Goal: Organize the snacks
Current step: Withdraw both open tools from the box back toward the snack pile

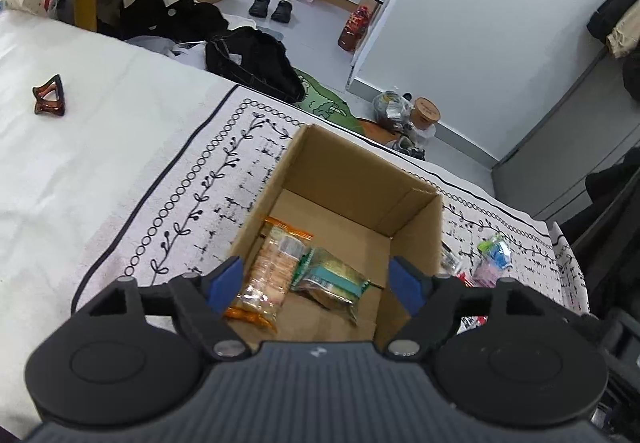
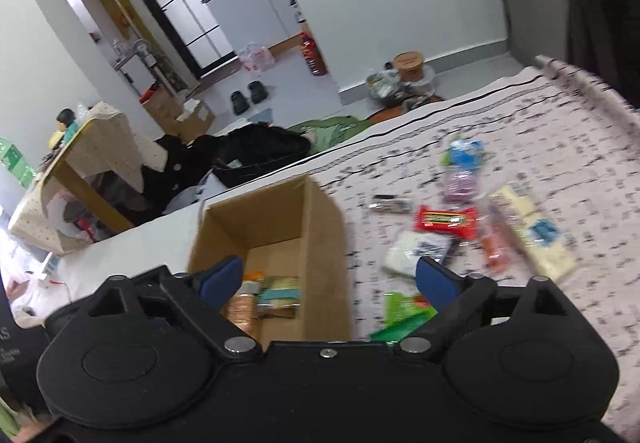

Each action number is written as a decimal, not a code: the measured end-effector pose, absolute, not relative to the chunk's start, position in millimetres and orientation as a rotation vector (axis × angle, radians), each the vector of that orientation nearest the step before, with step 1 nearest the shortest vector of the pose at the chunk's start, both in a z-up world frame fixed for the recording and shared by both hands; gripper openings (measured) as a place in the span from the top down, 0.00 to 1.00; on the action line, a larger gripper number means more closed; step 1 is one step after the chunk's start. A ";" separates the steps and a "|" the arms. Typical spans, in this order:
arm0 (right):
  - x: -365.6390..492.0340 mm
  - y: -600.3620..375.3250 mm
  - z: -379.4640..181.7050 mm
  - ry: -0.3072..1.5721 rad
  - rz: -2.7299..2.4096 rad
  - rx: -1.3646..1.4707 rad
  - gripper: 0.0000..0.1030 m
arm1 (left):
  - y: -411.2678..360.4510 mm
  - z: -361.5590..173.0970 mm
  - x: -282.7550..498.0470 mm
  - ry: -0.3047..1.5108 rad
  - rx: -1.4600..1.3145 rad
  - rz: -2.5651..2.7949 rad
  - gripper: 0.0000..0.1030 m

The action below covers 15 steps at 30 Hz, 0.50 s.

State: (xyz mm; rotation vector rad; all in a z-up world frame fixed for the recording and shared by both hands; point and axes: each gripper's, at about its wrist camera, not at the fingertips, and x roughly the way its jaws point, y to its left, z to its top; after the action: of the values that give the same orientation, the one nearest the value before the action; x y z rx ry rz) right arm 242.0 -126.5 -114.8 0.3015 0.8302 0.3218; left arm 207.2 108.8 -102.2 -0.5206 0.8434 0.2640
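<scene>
An open cardboard box (image 1: 352, 171) stands on a patterned cloth. Inside lie a clear pack of round crackers (image 1: 268, 267) and a green snack packet (image 1: 332, 279). My left gripper (image 1: 318, 281) is open and empty, hovering over the box's near end. The box also shows in the right wrist view (image 2: 320, 227). My right gripper (image 2: 332, 277) is open and empty above the box's right wall. Loose snacks lie right of the box: a red bar (image 2: 446, 221), a white packet (image 2: 416, 249), a green packet (image 2: 404, 313), a cream packet (image 2: 532, 231) and a blue-green packet (image 2: 462, 153).
A brown hair claw (image 1: 49, 96) lies on the white sheet at far left. Beyond the bed's edge the floor holds a black bag (image 1: 256, 61), slippers (image 1: 270, 8), boxes and bottles. A cloth-covered table (image 2: 80, 163) stands at left.
</scene>
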 end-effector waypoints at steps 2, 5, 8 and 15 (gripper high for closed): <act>239.4 -137.5 -113.4 0.829 0.303 0.303 0.05 | 100.9 -100.0 206.8 0.838 -0.499 0.249 0.18; 236.0 -153.9 -112.0 0.828 0.282 0.300 0.01 | 89.5 -96.4 205.5 0.826 -0.476 0.226 0.12; 230.9 -170.5 -109.9 0.817 0.256 0.299 0.00 | 78.4 -93.1 203.4 0.806 -0.461 0.210 0.03; 219.7 -209.4 -110.8 0.814 0.208 0.307 0.00 | 53.8 -84.9 198.9 0.766 -0.420 0.158 0.00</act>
State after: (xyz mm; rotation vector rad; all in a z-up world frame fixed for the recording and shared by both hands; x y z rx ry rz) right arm 219.7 -209.4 -110.8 0.3069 0.8139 0.2076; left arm 198.9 53.8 -84.9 -0.4204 0.7660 0.1581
